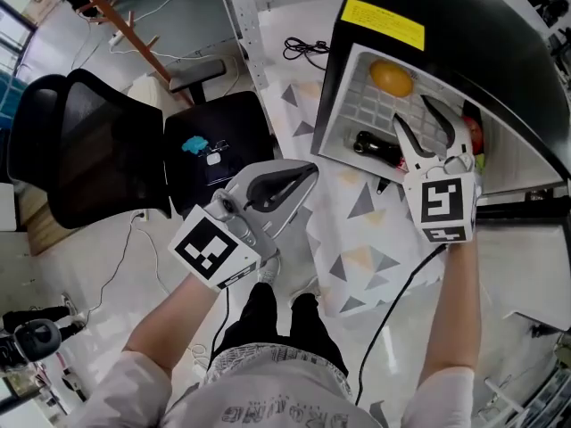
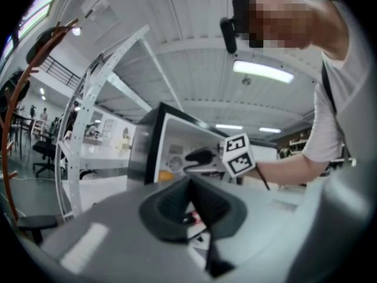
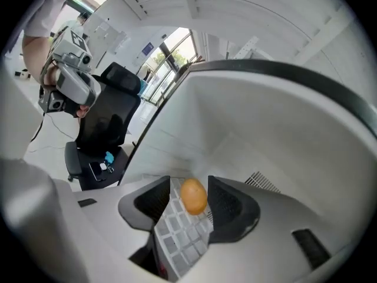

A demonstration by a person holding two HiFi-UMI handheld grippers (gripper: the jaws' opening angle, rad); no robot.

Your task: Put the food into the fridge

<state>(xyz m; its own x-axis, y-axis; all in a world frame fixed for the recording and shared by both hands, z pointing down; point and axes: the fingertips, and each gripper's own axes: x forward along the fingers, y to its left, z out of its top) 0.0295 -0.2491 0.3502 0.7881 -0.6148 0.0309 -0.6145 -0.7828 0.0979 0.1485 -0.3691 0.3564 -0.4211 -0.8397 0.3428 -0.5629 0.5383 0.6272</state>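
A small black fridge (image 1: 464, 34) stands open at the upper right of the head view, its white inside fitted with a grid shelf (image 1: 375, 110). An orange (image 1: 393, 78) lies on that shelf. My right gripper (image 1: 412, 110) reaches into the fridge with its jaws open, the fingertips just short of the orange and not touching it. In the right gripper view the orange (image 3: 193, 197) shows beyond the right gripper (image 3: 189, 184) on the grid. My left gripper (image 1: 308, 172) hovers shut and empty outside the fridge; its own view shows the left gripper (image 2: 189, 181) aimed at the fridge (image 2: 171, 140).
A dark bottle-like item (image 1: 375, 145) lies at the shelf's front, and something red (image 1: 475, 135) sits beside my right gripper. A patterned cloth (image 1: 357, 230) covers the floor below the fridge. A black office chair (image 1: 80, 141) and a stool (image 1: 210, 150) stand to the left.
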